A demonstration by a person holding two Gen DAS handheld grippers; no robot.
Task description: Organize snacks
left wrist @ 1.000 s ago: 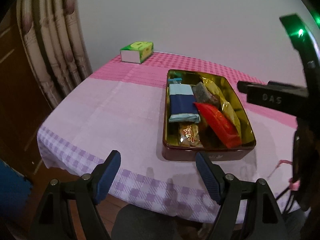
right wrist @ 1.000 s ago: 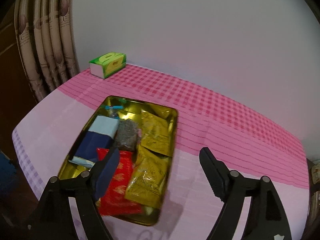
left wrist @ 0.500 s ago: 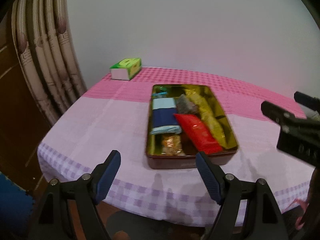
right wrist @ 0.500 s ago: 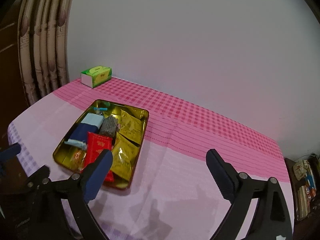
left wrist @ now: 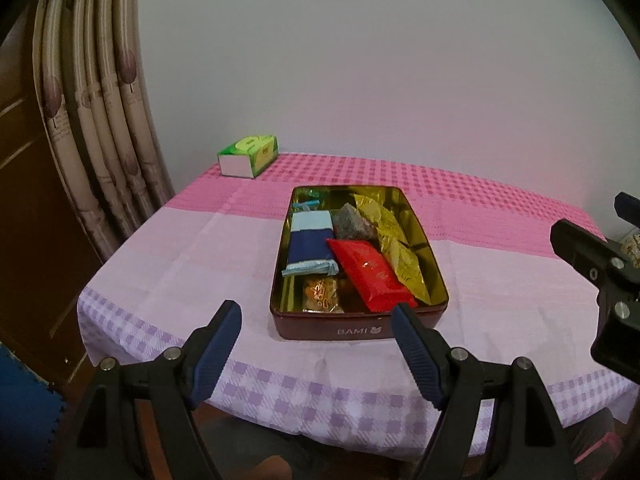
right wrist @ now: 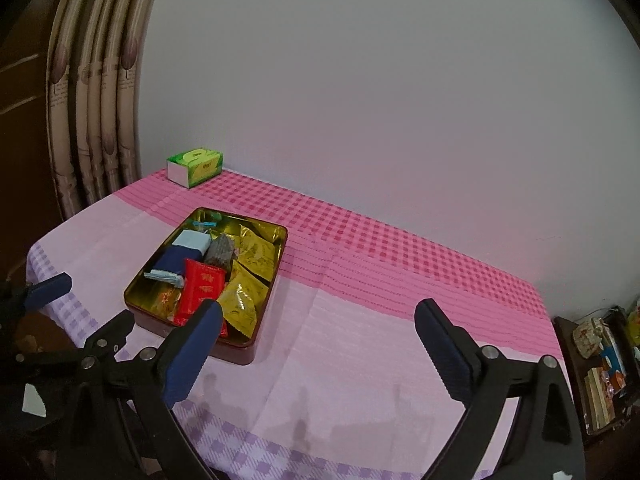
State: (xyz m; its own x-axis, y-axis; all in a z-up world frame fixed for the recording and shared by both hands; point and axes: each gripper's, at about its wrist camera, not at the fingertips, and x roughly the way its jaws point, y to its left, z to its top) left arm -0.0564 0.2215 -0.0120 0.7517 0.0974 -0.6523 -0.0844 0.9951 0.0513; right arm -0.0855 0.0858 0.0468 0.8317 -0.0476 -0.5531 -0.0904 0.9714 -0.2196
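A dark red tin [left wrist: 352, 330] with a gold inside sits on the pink checked tablecloth; it also shows in the right wrist view [right wrist: 236, 350]. It holds a red packet [left wrist: 370, 276], gold packets [left wrist: 402, 258], a blue and light blue pack [left wrist: 310, 244], a grey packet [left wrist: 352, 222] and an orange wrapped snack [left wrist: 322, 294]. My left gripper [left wrist: 316, 350] is open and empty, hovering off the table's front edge before the tin. My right gripper [right wrist: 318, 350] is open and empty, above the table's front right of the tin.
A green tissue box [left wrist: 248, 155] stands at the table's back left corner, near the curtain [left wrist: 100, 128]. A white wall runs behind the table. A low shelf with items [right wrist: 600, 364] stands to the right of the table.
Both grippers have pulled back and up from the tin, which now looks smaller and farther. Both stay open and empty. The snacks in the tin have not moved.
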